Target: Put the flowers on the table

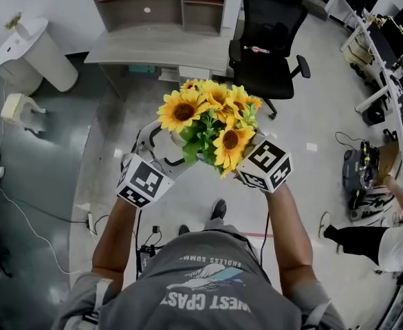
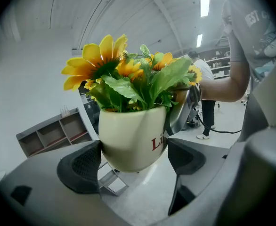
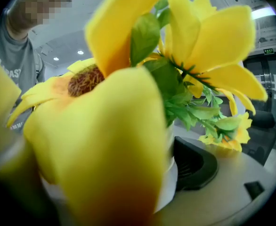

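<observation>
We've got the sunflower pot [image 2: 133,135] up in the air over the floor, mid-carry. Left claw [image 2: 134,160] is clamped on its sides, both pads touching. Right claw [image 3: 124,173] shows one pad against the pot and the other's behind a petal, so probably gripping too. Next up: reach the grey desk [image 1: 160,47] ahead and set it down upright.
</observation>
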Demonstrator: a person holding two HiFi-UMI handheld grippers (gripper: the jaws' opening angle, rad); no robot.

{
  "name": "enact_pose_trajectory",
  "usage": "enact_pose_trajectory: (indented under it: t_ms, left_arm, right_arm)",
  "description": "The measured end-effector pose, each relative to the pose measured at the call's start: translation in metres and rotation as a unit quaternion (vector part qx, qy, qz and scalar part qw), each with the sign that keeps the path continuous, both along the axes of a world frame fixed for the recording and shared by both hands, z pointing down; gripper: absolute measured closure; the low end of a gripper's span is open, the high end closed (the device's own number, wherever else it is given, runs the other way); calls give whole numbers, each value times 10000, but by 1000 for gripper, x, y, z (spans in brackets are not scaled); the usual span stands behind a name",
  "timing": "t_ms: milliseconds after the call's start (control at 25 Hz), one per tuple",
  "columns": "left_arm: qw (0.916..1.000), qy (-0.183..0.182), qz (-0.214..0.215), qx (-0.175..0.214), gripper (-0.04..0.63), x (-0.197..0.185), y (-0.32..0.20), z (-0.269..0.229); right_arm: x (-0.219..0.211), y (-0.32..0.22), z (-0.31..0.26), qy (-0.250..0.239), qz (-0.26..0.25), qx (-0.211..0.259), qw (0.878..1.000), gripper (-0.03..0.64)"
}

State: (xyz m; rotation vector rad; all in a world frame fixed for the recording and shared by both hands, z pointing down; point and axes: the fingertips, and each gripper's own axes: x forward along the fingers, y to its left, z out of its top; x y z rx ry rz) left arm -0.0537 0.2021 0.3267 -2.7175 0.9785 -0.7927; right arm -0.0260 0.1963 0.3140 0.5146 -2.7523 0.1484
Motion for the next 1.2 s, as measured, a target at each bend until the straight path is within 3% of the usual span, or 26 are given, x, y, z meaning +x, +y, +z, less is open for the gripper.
enact_pose_trajectory:
  t_ms: [240,600,880,1200]
  left_arm:
    - [9995,-37,-305,-44,158,12,-15,4]
    - [9978,-119,-614,-205,158,61,-101,11]
    - [9972,-96,-724,-185,158,60,-100,14]
    - [9981,-123,-564,-209,158,59,-103,23]
  right_arm:
    - [12,-17,4,-17,-295,-46,9996,181]
    - [60,-105,13,-97,-596,-232,9979,181]
    - [59,-104,15,-73,-697,-210,9973,181]
    - [59,-108,24,-117,-537,-282,9981,181]
